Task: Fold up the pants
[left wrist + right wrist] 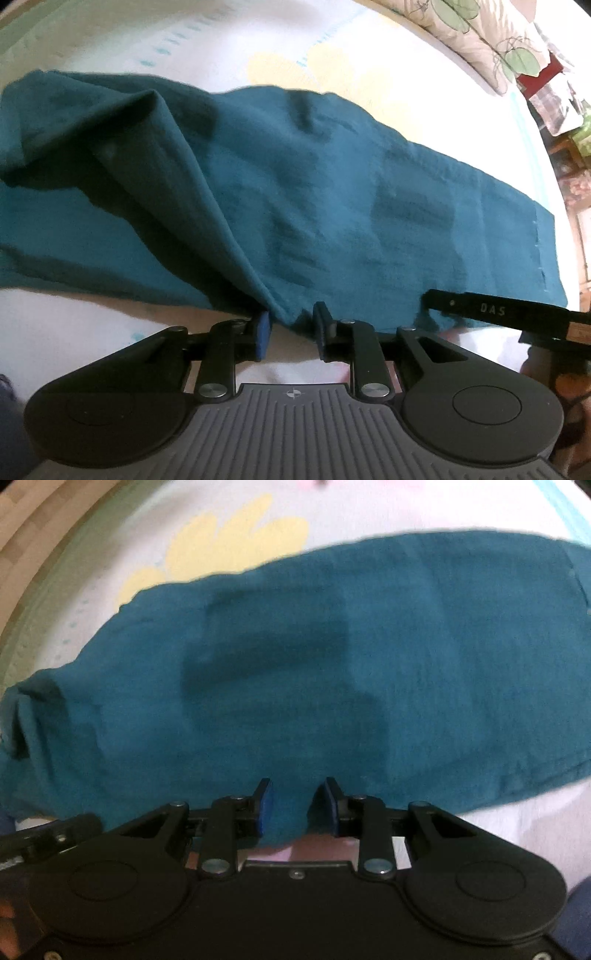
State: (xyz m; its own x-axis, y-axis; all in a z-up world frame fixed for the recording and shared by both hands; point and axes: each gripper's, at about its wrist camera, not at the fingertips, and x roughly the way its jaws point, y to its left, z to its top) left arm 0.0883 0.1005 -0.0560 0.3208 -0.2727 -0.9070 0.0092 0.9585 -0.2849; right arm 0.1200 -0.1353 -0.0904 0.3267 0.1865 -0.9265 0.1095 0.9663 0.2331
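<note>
Both hand-held grippers point steeply down at the near edge of a pair of teal, wrinkled cloth pants [295,184] that lies stretched from left to right across a bed covered by a white sheet [207,40] printed with a pale yellow flower [221,542].

The left hand-held gripper [291,328] stands partly open. A raised ridge of the teal fabric runs down to it and ends between its blue pads [264,334], but a gap shows beside the right pad, so the cloth sits between the fingers without being clearly pinched. Just to its right, the black body of the other tool reaches in over the pants' edge.

The right hand-held gripper [293,805] is also partly open, with the near hem of the pants drooping into the space between its blue pads [266,805]; whether the pads press on the cloth cannot be told.

The leg end with its stitched hem [543,243] lies flat at the far right. Beyond the bed's far edge sits a leaf-patterned cushion [476,33]. A strip of wood-look floor [33,513] shows at the upper left of the right wrist view.
</note>
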